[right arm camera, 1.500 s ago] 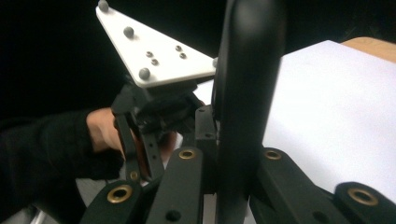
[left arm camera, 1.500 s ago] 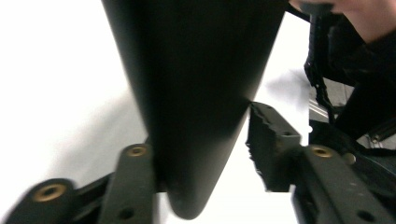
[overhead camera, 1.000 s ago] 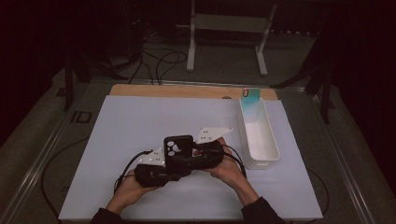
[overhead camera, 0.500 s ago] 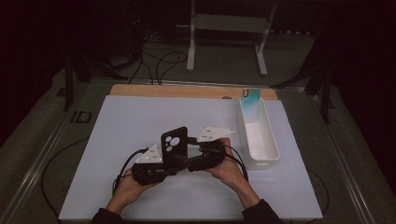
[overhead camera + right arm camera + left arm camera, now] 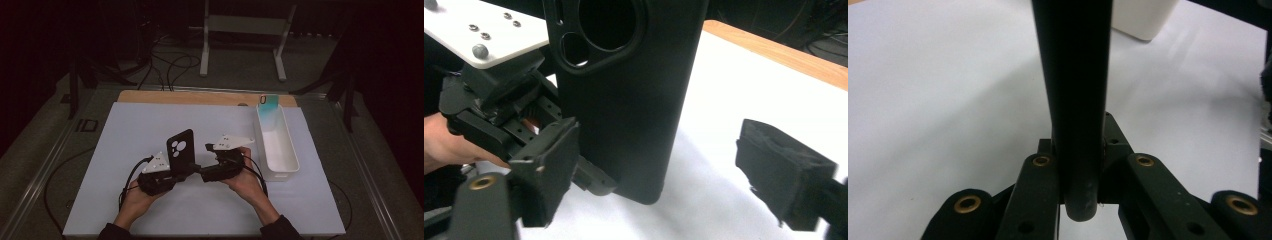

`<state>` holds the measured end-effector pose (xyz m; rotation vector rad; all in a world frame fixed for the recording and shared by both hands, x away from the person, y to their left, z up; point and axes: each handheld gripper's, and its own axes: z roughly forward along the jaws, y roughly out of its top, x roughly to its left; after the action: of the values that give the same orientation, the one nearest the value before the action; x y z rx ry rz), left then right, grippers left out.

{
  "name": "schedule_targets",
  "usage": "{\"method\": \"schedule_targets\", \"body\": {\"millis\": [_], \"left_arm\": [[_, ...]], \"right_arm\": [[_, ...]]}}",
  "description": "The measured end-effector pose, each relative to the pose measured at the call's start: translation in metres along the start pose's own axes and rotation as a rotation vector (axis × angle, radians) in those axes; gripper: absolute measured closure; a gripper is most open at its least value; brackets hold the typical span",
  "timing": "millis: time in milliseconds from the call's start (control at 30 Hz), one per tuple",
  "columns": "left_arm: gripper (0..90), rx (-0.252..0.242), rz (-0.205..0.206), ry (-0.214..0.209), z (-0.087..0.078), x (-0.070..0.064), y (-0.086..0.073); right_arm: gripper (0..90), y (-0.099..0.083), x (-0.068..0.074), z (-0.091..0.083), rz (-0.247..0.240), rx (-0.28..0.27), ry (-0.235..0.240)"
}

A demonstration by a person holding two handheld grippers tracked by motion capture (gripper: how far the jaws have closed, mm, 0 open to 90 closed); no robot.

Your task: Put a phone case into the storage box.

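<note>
A black phone case (image 5: 180,150) with round camera cut-outs stands upright above the white mat (image 5: 125,130). My left gripper (image 5: 181,173) is shut on its bottom end. In the left gripper view the case (image 5: 1075,90) rises edge-on from between the jaws of that gripper (image 5: 1083,167). My right gripper (image 5: 203,173) sits just to the right of the case, open. In the right gripper view the case's back (image 5: 634,100) stands beside the left pad, with a wide gap to the right pad (image 5: 784,172); the left gripper's body (image 5: 489,105) shows behind it.
A long white bin (image 5: 285,160) lies right of the hands, with a teal phone case (image 5: 268,105) leaning at its far end. A wooden strip (image 5: 200,97) edges the mat's far side. Cables trail off the left gripper (image 5: 131,175).
The black case has tipped up from lying low over the grippers to standing upright, and it has shifted slightly left. Both hands stay close together.
</note>
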<state>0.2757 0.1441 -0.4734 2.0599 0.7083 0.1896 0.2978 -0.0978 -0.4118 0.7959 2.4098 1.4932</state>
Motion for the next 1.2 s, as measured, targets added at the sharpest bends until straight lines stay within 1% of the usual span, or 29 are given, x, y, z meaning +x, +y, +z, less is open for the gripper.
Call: {"method": "schedule_targets", "body": {"millis": [167, 300, 367, 433, 467, 500, 733, 800, 933, 1000, 1033, 1100, 1167, 1200], "left_arm": [[82.8, -0.004, -0.002, 0.024, 0.0, 0.0, 0.0], [83.1, -0.016, -0.005, 0.062, -0.001, 0.0, 0.0], [83.2, -0.018, -0.007, 0.075, -0.001, 0.0, 0.0], [83.2, -0.014, -0.013, 0.075, -0.001, 0.001, 0.0], [83.3, -0.01, -0.01, 0.087, 0.0, 0.0, -0.001], [83.3, -0.009, -0.013, 0.083, 0.0, 0.0, -0.001], [83.8, -0.013, -0.009, 0.116, 0.001, -0.002, -0.001], [83.9, -0.01, -0.007, 0.114, 0.002, -0.002, -0.001], [84.2, -0.01, -0.005, 0.107, 0.004, -0.004, -0.001], [85.3, -0.023, -0.02, 0.111, 0.003, -0.002, -0.002], [85.3, -0.021, -0.025, 0.109, 0.002, -0.001, -0.002], [85.4, -0.029, -0.032, 0.12, 0.0, 0.0, -0.002], [85.6, -0.037, -0.038, 0.121, -0.001, 0.001, -0.003], [85.6, -0.041, -0.041, 0.124, -0.001, 0.001, -0.003]], "right_arm": [[13.7, 0.002, 0.001, 0.0, -0.004, 0.006, -0.023], [13.6, 0.005, 0.003, -0.001, -0.007, 0.005, -0.05], [13.6, 0.007, 0.004, -0.001, -0.007, 0.005, -0.056], [13.6, 0.009, 0.004, -0.001, -0.006, 0.0, -0.063], [13.6, 0.01, 0.005, -0.001, -0.004, -0.002, -0.066], [13.6, 0.011, 0.006, 0.0, 0.001, -0.003, -0.07], [13.6, 0.023, 0.013, 0.007, 0.009, -0.021, -0.09], [13.6, 0.028, 0.015, 0.009, 0.014, -0.032, -0.095], [13.6, 0.035, 0.019, 0.015, 0.034, -0.055, -0.09], [12.6, 0.038, 0.021, 0.018, 0.043, -0.062, -0.092], [12.6, 0.038, 0.021, 0.019, 0.05, -0.065, -0.094], [12.0, 0.039, 0.02, 0.022, 0.07, -0.064, -0.094], [12.2, 0.038, 0.019, 0.025, 0.088, -0.065, -0.102], [12.3, 0.037, 0.019, 0.025, 0.099, -0.07, -0.093]]}}
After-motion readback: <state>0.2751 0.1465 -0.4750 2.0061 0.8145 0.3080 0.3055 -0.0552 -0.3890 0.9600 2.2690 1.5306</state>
